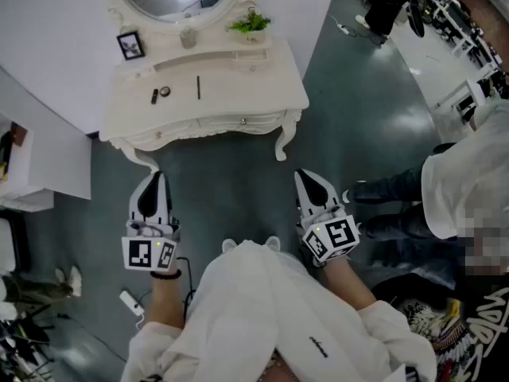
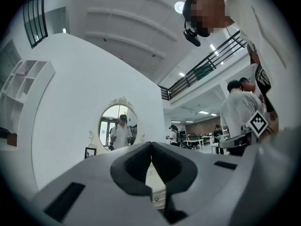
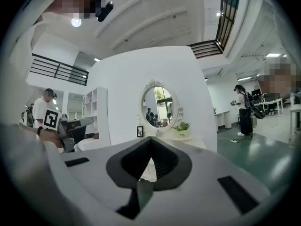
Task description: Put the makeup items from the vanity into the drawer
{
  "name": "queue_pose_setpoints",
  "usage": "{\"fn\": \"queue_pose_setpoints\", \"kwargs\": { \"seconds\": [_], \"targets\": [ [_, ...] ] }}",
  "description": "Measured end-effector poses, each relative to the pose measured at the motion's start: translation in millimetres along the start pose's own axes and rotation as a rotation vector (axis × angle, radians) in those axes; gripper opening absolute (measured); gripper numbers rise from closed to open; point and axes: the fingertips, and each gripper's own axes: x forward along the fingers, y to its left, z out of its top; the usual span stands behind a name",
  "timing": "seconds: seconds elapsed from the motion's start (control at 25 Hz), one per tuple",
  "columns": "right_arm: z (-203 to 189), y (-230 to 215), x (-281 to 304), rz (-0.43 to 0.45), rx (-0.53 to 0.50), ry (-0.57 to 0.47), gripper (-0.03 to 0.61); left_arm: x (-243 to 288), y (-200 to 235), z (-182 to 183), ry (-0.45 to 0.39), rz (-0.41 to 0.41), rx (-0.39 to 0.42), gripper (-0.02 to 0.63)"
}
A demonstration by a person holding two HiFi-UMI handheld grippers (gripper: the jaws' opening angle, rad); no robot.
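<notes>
The white vanity (image 1: pixel 262 86) stands ahead of me across a stretch of floor. On its top lie a short black tube (image 1: pixel 154 96), a small round compact (image 1: pixel 165 91) and a thin black pencil (image 1: pixel 198 87). Its front drawer (image 1: pixel 242 121) is closed. My left gripper (image 1: pixel 157 176) and right gripper (image 1: pixel 305 176) hover side by side over the floor, short of the vanity and pointing at it. Each is shut, tips meeting, with nothing between them. In the left gripper view the left gripper (image 2: pixel 151 144) faces the oval mirror (image 2: pixel 117 126). In the right gripper view the right gripper (image 3: pixel 150 139) faces the vanity too.
At the back of the vanity are a picture frame (image 1: pixel 130 44), a cup (image 1: pixel 188 37) and a potted plant (image 1: pixel 251 24). A white shelf unit (image 1: pixel 32 165) stands at the left. A person (image 1: pixel 465 185) stands close on my right. Desks and gear (image 1: pixel 445 14) fill the far right.
</notes>
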Motion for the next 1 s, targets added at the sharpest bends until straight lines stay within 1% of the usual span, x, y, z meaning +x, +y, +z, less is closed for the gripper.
{"fn": "queue_pose_setpoints", "kwargs": {
  "seconds": [0.24, 0.48, 0.56, 0.68, 1.0],
  "targets": [
    [-1.1, 4.7, -1.1, 0.013, 0.008, 0.001, 0.017, -1.1, -1.1, 0.9, -0.003, -0.013, 0.002, 0.029],
    [-1.8, 17.0, 2.1, 0.003, 0.012, 0.003, 0.017, 0.3, 1.9, -3.8, 0.010, -0.061, -0.036, 0.039],
    [-3.9, 22.3, 4.4, 0.002, 0.014, 0.005, 0.017, -0.8, 5.6, -5.5, 0.008, -0.067, -0.042, 0.122],
    [-6.9, 29.9, 8.7, -0.005, 0.013, 0.008, 0.017, -3.1, 11.7, -7.7, 0.001, -0.076, -0.032, 0.187],
    [-12.5, 59.2, 28.3, -0.029, 0.007, 0.028, 0.017, -6.2, 39.6, -16.5, 0.002, -0.106, -0.020, 0.289]
  ]
}}
